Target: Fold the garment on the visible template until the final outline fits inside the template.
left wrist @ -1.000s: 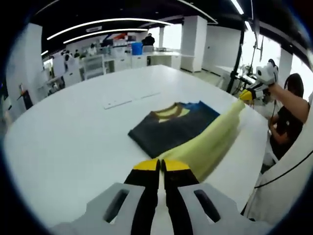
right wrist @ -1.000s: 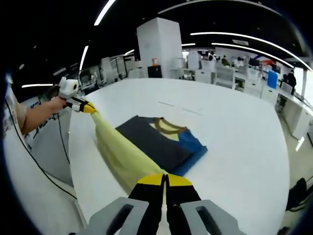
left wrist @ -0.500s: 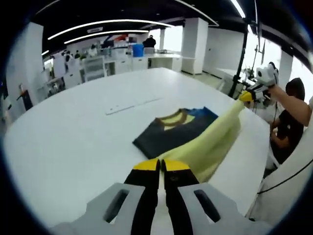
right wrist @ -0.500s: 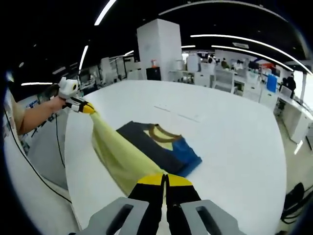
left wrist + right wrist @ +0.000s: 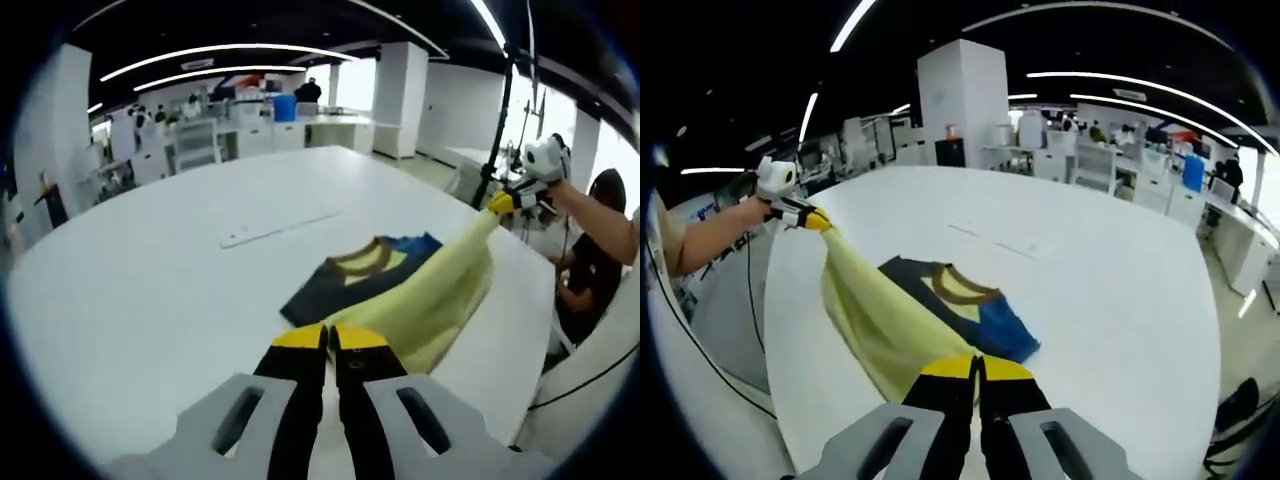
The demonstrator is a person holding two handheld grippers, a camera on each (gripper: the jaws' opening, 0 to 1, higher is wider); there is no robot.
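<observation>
Garment (image 5: 385, 275): on white table (image 5: 150, 280), yellow panel lifted, stretched taut between grippers. Left gripper (image 5: 330, 340), right gripper (image 5: 978, 368): each clamped on one yellow corner. Folded dark body lies ahead; template not discernible.

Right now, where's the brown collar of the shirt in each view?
Left gripper view: the brown collar sits just right of centre, above the lifted yellow part.
Right gripper view: the brown collar sits near centre, right of the yellow part.
Shared landmark: the blue patch beside the collar.
</observation>
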